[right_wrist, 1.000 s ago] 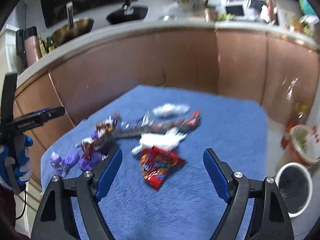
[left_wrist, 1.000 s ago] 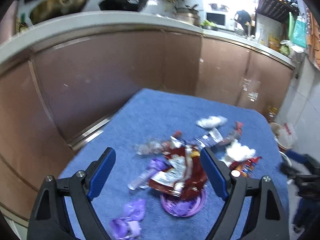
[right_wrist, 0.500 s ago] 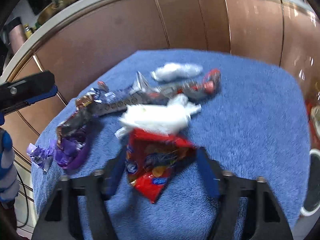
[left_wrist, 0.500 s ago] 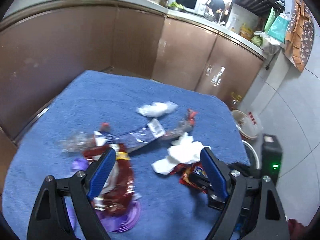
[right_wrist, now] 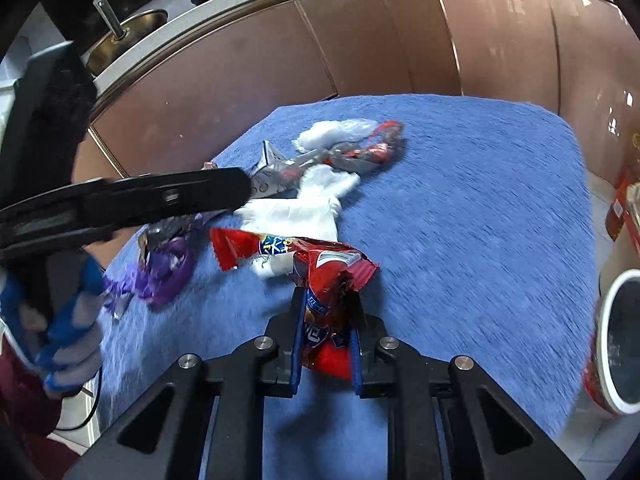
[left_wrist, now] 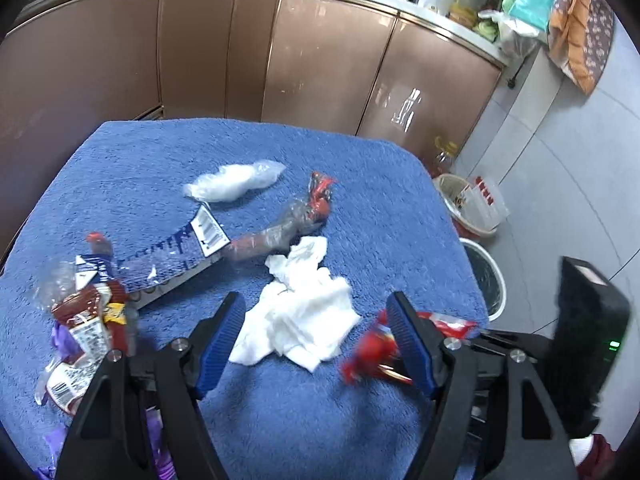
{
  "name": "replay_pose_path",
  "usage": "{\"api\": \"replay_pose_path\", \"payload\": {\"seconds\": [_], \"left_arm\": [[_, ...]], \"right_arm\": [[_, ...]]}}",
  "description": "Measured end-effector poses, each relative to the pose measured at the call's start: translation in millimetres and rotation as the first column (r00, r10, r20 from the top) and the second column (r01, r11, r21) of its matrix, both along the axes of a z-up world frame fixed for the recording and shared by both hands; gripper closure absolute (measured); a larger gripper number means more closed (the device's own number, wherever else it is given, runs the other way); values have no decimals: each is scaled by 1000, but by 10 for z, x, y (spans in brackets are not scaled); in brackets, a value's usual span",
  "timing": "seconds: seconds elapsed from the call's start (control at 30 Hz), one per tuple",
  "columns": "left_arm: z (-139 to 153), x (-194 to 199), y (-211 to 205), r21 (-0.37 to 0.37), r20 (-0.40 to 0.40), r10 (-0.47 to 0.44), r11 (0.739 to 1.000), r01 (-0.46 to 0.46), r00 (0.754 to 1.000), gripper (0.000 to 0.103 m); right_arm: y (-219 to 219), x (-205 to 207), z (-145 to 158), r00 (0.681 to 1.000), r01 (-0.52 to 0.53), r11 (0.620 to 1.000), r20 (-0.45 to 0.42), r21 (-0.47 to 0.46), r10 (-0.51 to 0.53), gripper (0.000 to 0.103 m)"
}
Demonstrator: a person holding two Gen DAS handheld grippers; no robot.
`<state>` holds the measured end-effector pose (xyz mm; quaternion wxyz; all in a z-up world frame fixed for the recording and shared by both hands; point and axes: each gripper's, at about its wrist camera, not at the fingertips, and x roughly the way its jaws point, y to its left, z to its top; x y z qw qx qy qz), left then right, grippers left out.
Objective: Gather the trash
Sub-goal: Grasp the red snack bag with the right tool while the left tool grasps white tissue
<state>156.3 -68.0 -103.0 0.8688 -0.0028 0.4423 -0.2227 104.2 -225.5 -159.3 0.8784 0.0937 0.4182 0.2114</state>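
Trash lies on a blue towel-covered table [left_wrist: 360, 208]. My right gripper [right_wrist: 326, 312] is shut on a red snack bag [right_wrist: 320, 268], which also shows blurred in the left wrist view [left_wrist: 374, 354]. My left gripper [left_wrist: 316, 332] is open just above a crumpled white tissue [left_wrist: 300, 308], its fingers either side of it. Further back lie a clear plastic wad [left_wrist: 236, 178], a blue-and-silver wrapper [left_wrist: 172, 252], a crumpled clear wrapper with red print [left_wrist: 296, 220], dark red sachets [left_wrist: 88, 320] and purple wrappers [right_wrist: 164, 268].
A white-rimmed trash bin [left_wrist: 486, 280] stands on the floor off the table's right edge, also in the right wrist view [right_wrist: 620, 340]. A beige basket [left_wrist: 468, 208] with rubbish sits behind it. Brown kitchen cabinets [left_wrist: 320, 60] run behind the table.
My right gripper has closed on the red snack bag. My left gripper has swung right from the purple plate and dark red sachets to over the white tissue.
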Motion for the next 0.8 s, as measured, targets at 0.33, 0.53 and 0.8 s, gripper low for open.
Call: {"api": "replay_pose_path", "payload": {"seconds": [0.33,0.53,0.8], "left_arm": [[-291,34,-228,55,-38,-42,997,44,998,59],[-410,-1,-272,68,-78,-50,996,56,996,83],[-483,-105,-304,95,-104,-39,994,48,994,103]], "right_arm": [[-402,-242,70,996,81,997,25,11,-81,85],[-451,-265,49,996,82,996,34,20,-82,85],[-579,-436,73,992,110,993,60,52,-113,85]]}}
